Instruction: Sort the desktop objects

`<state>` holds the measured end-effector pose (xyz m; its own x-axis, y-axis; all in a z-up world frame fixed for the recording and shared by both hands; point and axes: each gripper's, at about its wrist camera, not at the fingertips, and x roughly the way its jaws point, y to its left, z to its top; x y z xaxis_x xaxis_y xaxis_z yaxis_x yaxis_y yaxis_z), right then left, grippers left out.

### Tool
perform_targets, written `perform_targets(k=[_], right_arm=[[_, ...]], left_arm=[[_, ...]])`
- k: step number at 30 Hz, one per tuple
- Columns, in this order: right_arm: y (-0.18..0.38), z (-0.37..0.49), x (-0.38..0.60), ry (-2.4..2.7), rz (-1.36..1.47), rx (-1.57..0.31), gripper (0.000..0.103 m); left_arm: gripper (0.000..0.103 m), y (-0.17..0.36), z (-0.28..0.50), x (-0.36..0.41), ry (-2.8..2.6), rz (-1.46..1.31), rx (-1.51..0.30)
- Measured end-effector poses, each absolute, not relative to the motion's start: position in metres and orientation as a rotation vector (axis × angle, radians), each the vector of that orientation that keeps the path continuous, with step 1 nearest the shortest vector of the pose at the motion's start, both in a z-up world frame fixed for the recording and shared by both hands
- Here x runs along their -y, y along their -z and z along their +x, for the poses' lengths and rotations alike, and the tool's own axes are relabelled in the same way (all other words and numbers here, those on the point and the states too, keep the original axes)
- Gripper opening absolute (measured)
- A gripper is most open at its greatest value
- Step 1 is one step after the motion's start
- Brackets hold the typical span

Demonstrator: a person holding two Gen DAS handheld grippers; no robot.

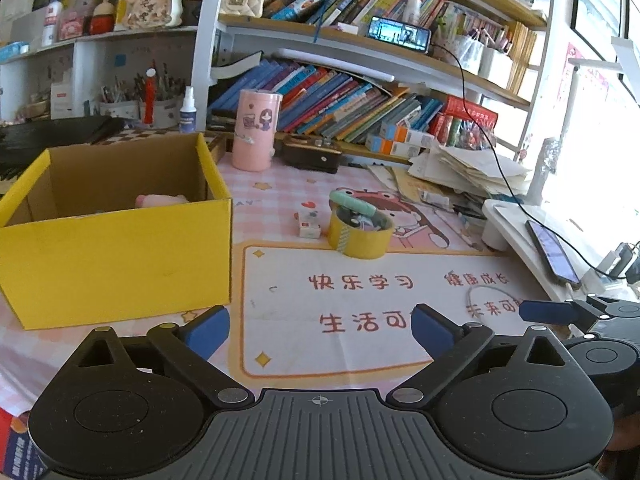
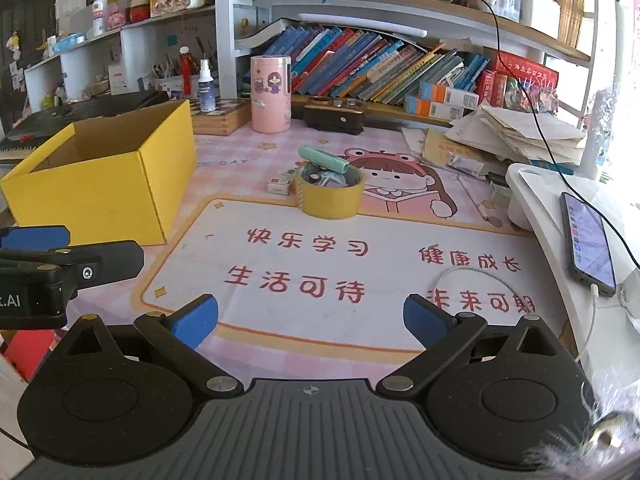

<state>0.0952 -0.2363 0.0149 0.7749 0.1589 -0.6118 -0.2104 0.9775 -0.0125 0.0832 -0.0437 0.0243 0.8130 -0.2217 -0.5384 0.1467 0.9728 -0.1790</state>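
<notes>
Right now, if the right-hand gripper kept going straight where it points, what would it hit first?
Probably the desk mat: the open right gripper tilts down at bare mat. The yellow tape roll lies further along; depth is hard to judge.

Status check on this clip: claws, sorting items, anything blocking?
Left claw open, empty. Right claw open, empty. Yellow tape roll on the mat, green tube across its top; yellow box holds a pink item. Path to roll clear.

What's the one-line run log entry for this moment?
left gripper open, empty | right gripper open, empty | yellow tape roll on mat | yellow cardboard box open
</notes>
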Motion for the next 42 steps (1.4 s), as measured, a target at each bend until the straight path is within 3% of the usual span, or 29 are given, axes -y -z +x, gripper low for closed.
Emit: perform_targets(k=[29,42], right_arm=[[-0.022,0.205,0.284,-0.327,-0.096,-0.642,0.1],[-0.022,0.239,0.305,-0.37,-0.089,-0.63,0.1]], left_arm=[[0.103,-0.024,0.153,0.073,0.064,-0.359,-0.577],[0.103,-0.03,0.19,0.102,0.021,-0.296,-0.61]])
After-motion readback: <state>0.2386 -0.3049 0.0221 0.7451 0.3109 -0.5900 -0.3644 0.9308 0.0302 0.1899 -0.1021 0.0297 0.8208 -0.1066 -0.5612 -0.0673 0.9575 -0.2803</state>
